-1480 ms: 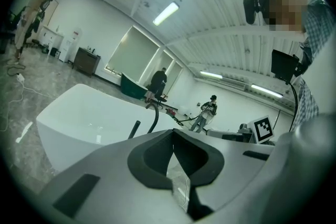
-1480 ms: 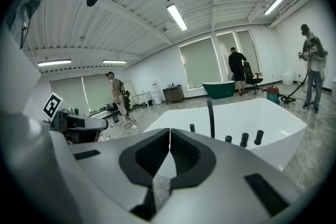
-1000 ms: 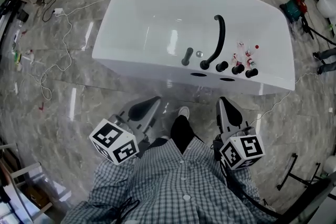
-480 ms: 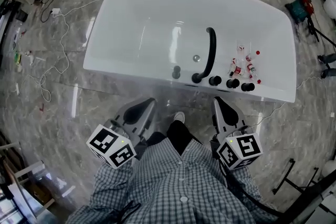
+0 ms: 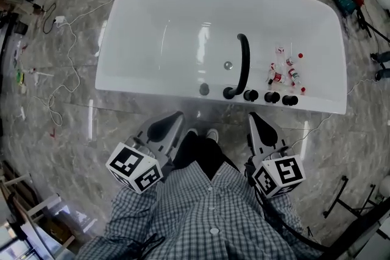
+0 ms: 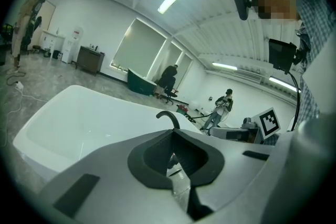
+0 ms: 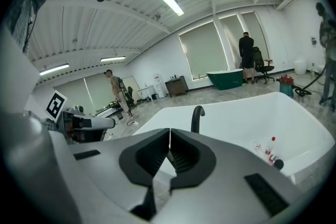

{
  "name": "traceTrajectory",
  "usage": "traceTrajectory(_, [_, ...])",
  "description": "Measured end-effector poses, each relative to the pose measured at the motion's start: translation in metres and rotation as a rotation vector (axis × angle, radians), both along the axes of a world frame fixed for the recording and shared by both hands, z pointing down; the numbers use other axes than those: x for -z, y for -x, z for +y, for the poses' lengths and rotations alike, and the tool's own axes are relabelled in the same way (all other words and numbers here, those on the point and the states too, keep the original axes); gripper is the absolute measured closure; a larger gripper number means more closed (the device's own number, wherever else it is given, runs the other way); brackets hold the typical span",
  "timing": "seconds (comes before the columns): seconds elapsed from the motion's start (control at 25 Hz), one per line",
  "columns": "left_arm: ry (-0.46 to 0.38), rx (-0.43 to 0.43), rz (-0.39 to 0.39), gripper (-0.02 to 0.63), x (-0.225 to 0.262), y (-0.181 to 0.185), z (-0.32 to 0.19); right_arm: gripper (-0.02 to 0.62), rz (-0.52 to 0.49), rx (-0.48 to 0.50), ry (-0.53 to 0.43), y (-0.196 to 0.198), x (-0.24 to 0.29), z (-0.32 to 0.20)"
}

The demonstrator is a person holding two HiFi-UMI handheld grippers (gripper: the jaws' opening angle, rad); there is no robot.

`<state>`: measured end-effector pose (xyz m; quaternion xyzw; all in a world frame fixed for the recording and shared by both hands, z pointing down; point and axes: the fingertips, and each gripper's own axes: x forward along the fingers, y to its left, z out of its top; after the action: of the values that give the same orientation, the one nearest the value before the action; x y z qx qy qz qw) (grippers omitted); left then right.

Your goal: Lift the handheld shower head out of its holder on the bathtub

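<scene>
The white bathtub [image 5: 146, 79] lies across the upper part of the head view. On its near rim the dark handheld shower head [image 5: 205, 89] stands in its holder, seen end-on as a round cap. To its right are the black curved spout [image 5: 242, 64] and three black knobs [image 5: 272, 96]. My left gripper [image 5: 172, 120] and right gripper [image 5: 255, 120] hang short of the rim, both shut and empty. In the left gripper view the shut gripper [image 6: 172, 132] points at the spout [image 6: 169, 117]. In the right gripper view the gripper [image 7: 169, 132] is likewise shut, with the spout [image 7: 197, 114] beyond it.
Small red-capped bottles [image 5: 284, 70] lie inside the tub at the right, also in the right gripper view [image 7: 269, 147]. White cables [image 5: 58, 88] trail over the marble floor at the left. My shoes [image 5: 202, 133] stand just before the tub. Other people [image 6: 223, 105] work far behind.
The tub has drawn closer and sits more squarely under the head view. Both grippers have come forward with me, still shut and empty.
</scene>
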<state>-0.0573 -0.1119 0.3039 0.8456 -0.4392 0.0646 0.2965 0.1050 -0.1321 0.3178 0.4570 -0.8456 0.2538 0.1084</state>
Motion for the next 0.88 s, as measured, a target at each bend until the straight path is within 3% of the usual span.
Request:
traceTrajectory(0.2, [0.007, -0.067, -0.050, 0.597, -0.021, 0.001, -0.010, 0.577, 0.023, -0.015, -0.002, 0.002, -0.008, -0.009])
traceTrajectory(0.56, [0.047, -0.139, -0.049, 0.597, -0.066, 0.012, -0.013, 0.577, 0.017, -0.051, 0.052, 0.017, -0.035, -0.002])
traceTrajectory(0.88, [0.089, -0.134, -0.046, 0.597, -0.114, 0.011, -0.019, 0.577, 0.040, -0.051, 0.085, 0.016, -0.070, 0.002])
